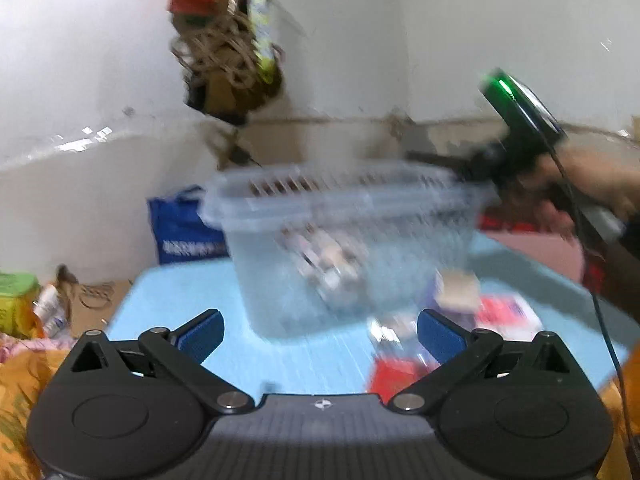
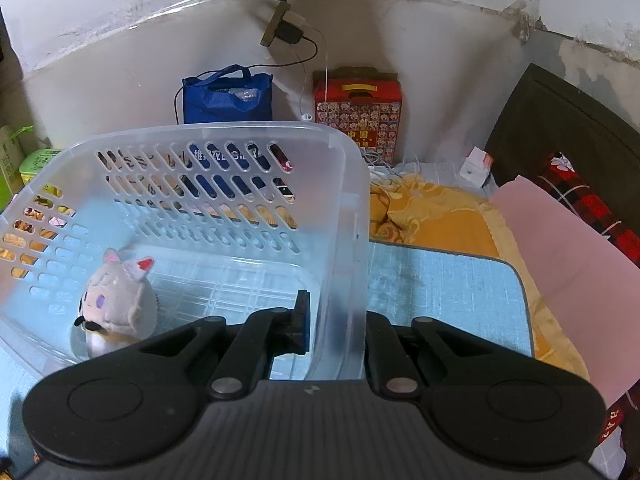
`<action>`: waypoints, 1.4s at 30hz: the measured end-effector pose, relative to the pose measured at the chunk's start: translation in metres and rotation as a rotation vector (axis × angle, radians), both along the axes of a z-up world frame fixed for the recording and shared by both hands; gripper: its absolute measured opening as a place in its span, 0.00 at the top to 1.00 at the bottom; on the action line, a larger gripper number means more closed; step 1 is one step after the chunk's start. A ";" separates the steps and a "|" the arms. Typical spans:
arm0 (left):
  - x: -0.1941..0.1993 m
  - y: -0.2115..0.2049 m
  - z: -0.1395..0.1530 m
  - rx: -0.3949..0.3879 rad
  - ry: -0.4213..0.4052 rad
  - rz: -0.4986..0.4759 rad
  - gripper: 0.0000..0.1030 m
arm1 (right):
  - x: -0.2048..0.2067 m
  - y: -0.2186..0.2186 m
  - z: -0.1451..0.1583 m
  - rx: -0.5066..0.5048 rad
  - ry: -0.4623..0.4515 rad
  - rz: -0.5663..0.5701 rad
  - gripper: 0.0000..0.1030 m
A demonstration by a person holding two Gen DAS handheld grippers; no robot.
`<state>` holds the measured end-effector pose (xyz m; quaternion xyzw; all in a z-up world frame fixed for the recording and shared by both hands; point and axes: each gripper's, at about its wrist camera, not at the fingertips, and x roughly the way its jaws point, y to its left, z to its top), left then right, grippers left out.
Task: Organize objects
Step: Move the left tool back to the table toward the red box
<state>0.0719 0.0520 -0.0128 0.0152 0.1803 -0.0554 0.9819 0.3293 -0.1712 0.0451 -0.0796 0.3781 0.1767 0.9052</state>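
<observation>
Whitewashed walls, stained and flaking low down, close in the corner. Light blue mat (image 2: 440,292) lies flat over a yellow patterned cloth (image 2: 436,216); a pink sheet (image 2: 560,268) sits to its right, partly over the mat's edge.

Clear plastic basket (image 2: 224,208) stands on the mat, slotted sides, upright. Behind it against the wall: blue tote bag (image 2: 228,98), and a red printed box (image 2: 358,114) just beside it.

Right gripper (image 2: 336,328) is clamped on the basket's near right wall, one blue pad inside, the other finger outside; jaws narrow. In the left wrist view it shows at right, in a person's hand (image 1: 588,184).

Left gripper (image 1: 320,334) hangs over the mat in front of the basket, jaws spread wide, nothing between them. View heavily blurred.

Grey plush doll (image 2: 118,304) with cat ears sits upright inside the basket, near left corner.

Small red and white items (image 1: 404,360) lie on the mat beside the basket; too smeared to identify.
</observation>
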 end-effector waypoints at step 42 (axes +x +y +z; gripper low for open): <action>-0.012 -0.015 -0.042 -0.017 0.011 -0.052 0.45 | 0.003 0.003 0.001 -0.020 -0.001 0.019 0.91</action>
